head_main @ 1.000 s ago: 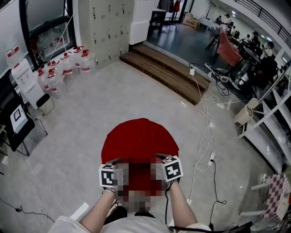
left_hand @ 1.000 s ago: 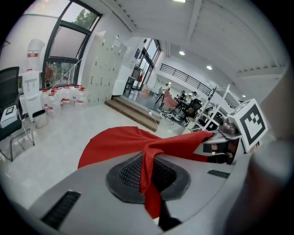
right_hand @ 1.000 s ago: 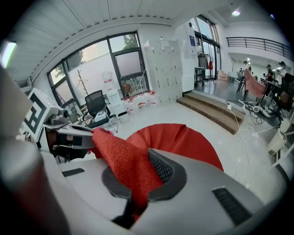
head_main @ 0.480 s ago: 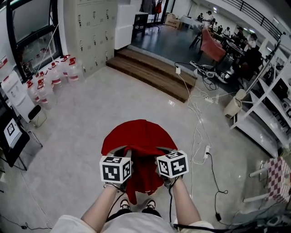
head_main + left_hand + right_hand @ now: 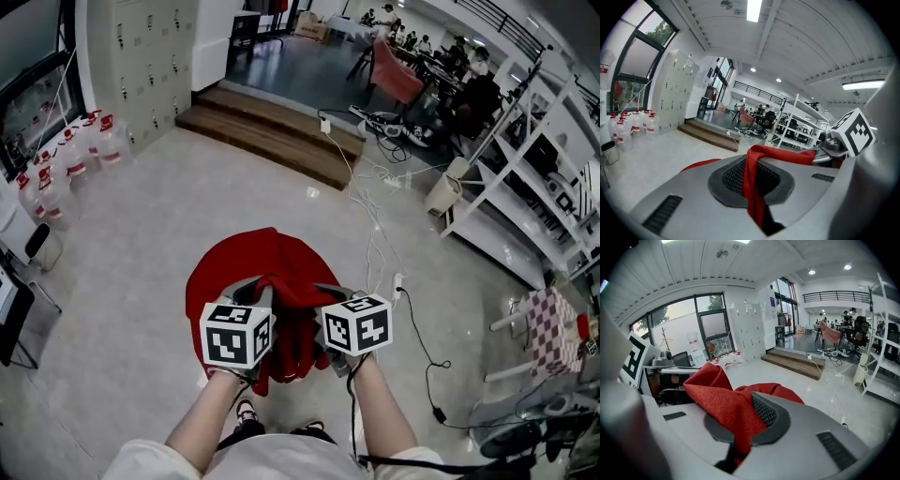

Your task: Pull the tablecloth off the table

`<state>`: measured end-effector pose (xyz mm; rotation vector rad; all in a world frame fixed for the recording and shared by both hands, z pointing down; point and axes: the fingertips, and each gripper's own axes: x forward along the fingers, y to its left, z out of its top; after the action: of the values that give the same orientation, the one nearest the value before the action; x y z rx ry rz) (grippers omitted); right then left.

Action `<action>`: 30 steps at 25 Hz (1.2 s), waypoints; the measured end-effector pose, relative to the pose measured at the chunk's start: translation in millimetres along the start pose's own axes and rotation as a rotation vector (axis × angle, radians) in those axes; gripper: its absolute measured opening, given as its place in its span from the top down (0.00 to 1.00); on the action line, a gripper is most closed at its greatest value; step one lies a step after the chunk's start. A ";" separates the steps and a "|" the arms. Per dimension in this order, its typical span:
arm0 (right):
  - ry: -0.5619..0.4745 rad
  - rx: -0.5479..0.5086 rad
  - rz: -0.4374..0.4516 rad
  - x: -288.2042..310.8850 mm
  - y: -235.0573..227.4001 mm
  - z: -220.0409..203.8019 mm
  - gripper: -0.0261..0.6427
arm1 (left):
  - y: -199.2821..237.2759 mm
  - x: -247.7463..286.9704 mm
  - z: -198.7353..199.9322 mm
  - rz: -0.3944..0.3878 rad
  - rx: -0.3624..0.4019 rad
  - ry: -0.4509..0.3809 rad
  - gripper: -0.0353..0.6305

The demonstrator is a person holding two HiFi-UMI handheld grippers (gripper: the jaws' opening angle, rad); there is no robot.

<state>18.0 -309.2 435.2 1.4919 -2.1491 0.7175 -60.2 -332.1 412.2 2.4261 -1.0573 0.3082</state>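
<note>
While my left gripper (image 5: pixel 249 296) and right gripper (image 5: pixel 324 300) clench the red tablecloth (image 5: pixel 234 270) at lower centre, I reckon I'm mid-pull; next, haul it clear.

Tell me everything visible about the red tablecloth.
The tablecloth is plain red fabric with a coarse weave. Its far part lies spread in a round shape, hiding what is under it. Its near edge is lifted and bunched, pinched by the left gripper and the right gripper, both shut on it; folds hang down between them.
</note>
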 end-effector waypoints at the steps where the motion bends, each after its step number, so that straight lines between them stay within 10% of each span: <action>1: -0.006 0.003 -0.005 -1.9 -0.1 1.0 0.91 | -0.4 -1.5 -0.1 -0.001 0.001 0.000 0.92; 30: -0.159 0.086 0.012 -168.8 -38.7 -73.0 0.91 | -182.9 -49.9 -37.3 -0.005 0.128 -0.069 0.92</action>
<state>114.2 -152.7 396.0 1.6313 -2.2719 0.7265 39.9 -173.8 364.7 2.5696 -1.0912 0.3002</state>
